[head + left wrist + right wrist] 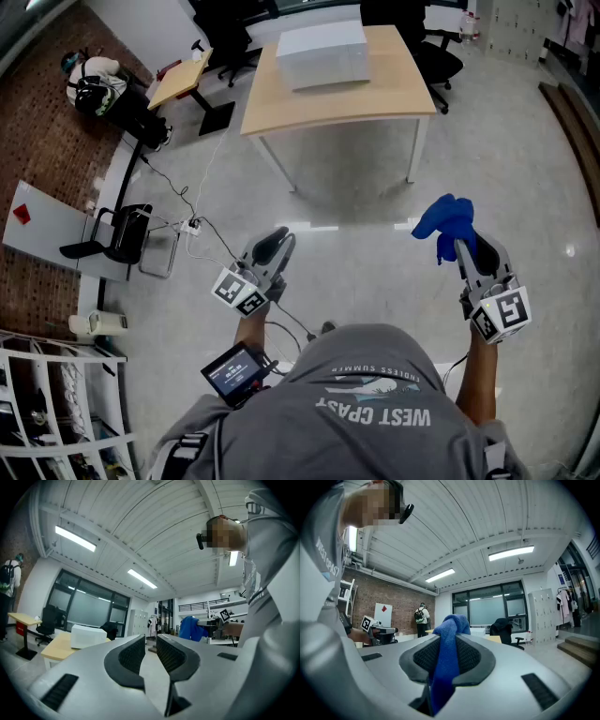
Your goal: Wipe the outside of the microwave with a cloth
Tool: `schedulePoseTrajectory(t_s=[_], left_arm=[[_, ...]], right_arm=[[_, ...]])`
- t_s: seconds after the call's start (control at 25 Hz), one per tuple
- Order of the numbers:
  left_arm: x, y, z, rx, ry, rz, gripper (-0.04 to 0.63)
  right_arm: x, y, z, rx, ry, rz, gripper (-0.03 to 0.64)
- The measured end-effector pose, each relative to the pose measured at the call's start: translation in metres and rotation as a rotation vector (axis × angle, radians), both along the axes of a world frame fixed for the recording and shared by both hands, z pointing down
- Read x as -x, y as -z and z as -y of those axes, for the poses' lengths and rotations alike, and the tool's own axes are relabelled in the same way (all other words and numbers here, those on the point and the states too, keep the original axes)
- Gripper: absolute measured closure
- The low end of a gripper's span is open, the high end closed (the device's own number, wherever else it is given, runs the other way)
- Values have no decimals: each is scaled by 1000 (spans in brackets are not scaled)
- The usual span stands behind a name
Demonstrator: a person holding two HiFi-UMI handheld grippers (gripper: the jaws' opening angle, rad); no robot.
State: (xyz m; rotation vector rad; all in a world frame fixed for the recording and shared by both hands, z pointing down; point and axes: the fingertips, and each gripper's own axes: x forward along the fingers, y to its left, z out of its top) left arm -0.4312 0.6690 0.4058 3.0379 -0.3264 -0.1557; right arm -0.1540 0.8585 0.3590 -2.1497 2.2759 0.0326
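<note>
The white microwave (323, 54) sits on a light wooden table (394, 89) across the floor, well ahead of both grippers. It also shows small in the left gripper view (86, 636). My right gripper (466, 246) (449, 637) is level and shut on a blue cloth (445, 223) (446, 658), which bunches out past the fingertips. My left gripper (277, 240) (150, 644) is held level at the left, its pads a narrow gap apart with nothing between them. The cloth (191, 627) shows in the left gripper view too.
Black office chairs (441, 56) stand round the table. A small desk (183, 80) and a person with a backpack (94, 86) are at the far left. A black chair (127, 234), floor cables (192, 225) and a white rack (52, 412) lie to my left.
</note>
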Motion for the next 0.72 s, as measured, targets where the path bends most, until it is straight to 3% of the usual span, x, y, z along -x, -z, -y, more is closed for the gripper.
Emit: schedulePoseTrajectory(t_s=[0.44,0.72], left_arm=[[6,6,-9,28,-18,19,505],[5,4,-8,39,-5,13,537]], right_arm=[[10,1,-4,37,-4,34,532],[7,8,-3,-26,7,115,531]])
